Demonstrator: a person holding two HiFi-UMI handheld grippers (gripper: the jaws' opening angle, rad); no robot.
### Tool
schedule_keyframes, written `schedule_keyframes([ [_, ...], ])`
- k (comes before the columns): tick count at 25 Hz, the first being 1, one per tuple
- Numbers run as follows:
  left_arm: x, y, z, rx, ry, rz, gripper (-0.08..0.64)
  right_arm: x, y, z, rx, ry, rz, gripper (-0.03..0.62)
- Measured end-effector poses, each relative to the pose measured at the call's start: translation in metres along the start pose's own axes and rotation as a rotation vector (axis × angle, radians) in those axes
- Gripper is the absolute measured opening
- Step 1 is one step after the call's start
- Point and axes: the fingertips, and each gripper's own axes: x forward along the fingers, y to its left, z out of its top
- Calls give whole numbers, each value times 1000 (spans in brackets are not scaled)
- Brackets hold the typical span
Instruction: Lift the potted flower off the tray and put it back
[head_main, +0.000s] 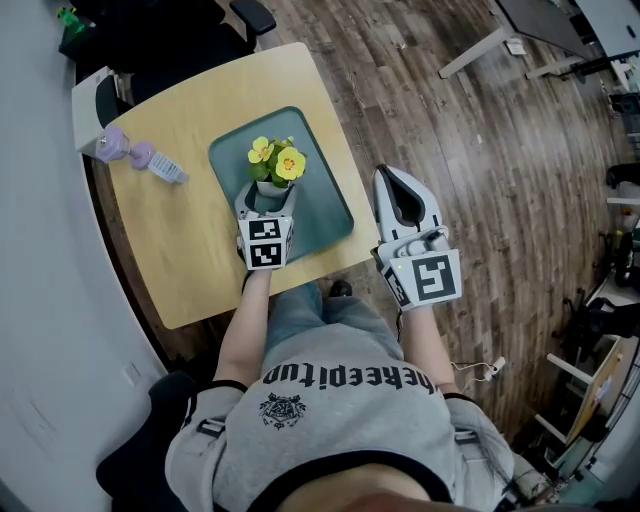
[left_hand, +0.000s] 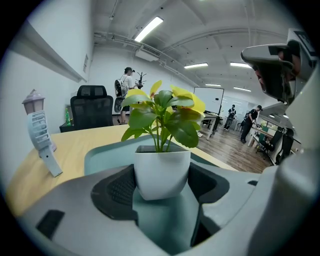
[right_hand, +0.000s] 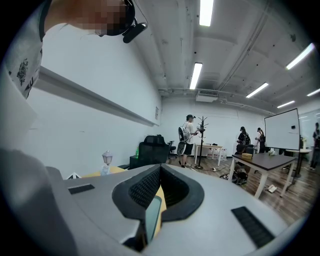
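Potted flower (head_main: 272, 170) fills the tray's (head_main: 322, 212) middle, a lantern (head_main: 140, 156) the counter's (head_main: 185, 275) far left corner; near left lies open.

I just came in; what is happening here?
A seated person holds tongs in each hand. The left tongs grip the white pot of yellow flowers over the teal tray on the light wooden table; lifted or not, I cannot tell. The right tongs are shut and empty beside the table.

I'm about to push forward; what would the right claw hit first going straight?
Nothing close: the right claw points past the table's edge over wood floor. A black office chair far ahead seems in line, depth unclear.
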Motion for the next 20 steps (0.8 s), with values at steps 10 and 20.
schedule_keyframes([
  [10,0,-1,-7,24,15,12,330,4,3,0,-1,-1,14,3],
  [20,5,-4,-23,61,16,-6,330,3,11,3,-7,-7,26,3],
])
